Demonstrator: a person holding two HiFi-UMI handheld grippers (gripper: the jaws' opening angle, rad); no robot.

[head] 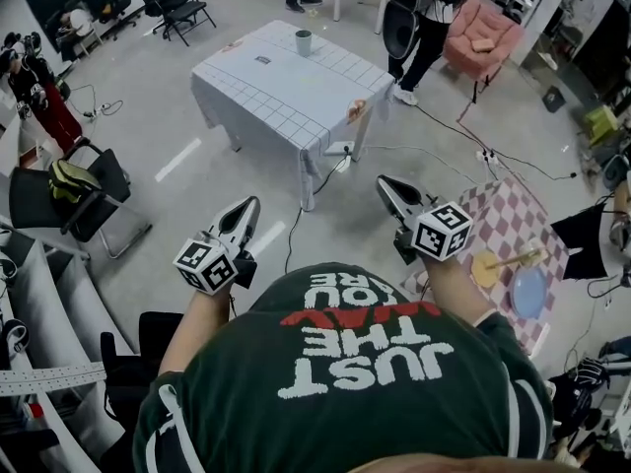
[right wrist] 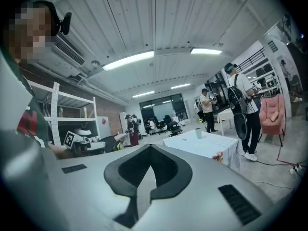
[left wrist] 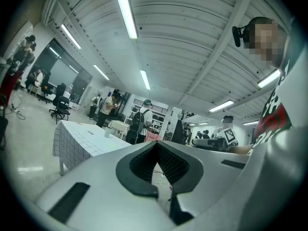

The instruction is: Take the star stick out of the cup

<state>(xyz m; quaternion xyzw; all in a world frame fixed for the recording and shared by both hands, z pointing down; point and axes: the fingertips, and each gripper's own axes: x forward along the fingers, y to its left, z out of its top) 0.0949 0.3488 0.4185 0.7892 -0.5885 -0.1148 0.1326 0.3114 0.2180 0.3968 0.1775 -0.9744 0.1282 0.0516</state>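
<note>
A green cup (head: pixel 303 42) stands near the far edge of a table with a white grid cloth (head: pixel 266 92), a few steps ahead of me. It is also small and distant in the left gripper view (left wrist: pixel 108 133) and the right gripper view (right wrist: pixel 198 133). No star stick can be made out at this distance. My left gripper (head: pixel 246 213) and right gripper (head: pixel 386 187) are held level in front of my chest, far from the table. Each has its jaws together with nothing between them (left wrist: pixel 156 146) (right wrist: pixel 150 149).
A small orange thing (head: pixel 355 111) hangs at the table's right corner, with a power strip (head: pixel 340 150) and cables on the floor below. Black chairs (head: pixel 84 200) stand at the left and a checked small table with plates (head: pixel 508 230) at the right. People (head: pixel 424 18) stand beyond, by a pink armchair (head: pixel 483 33).
</note>
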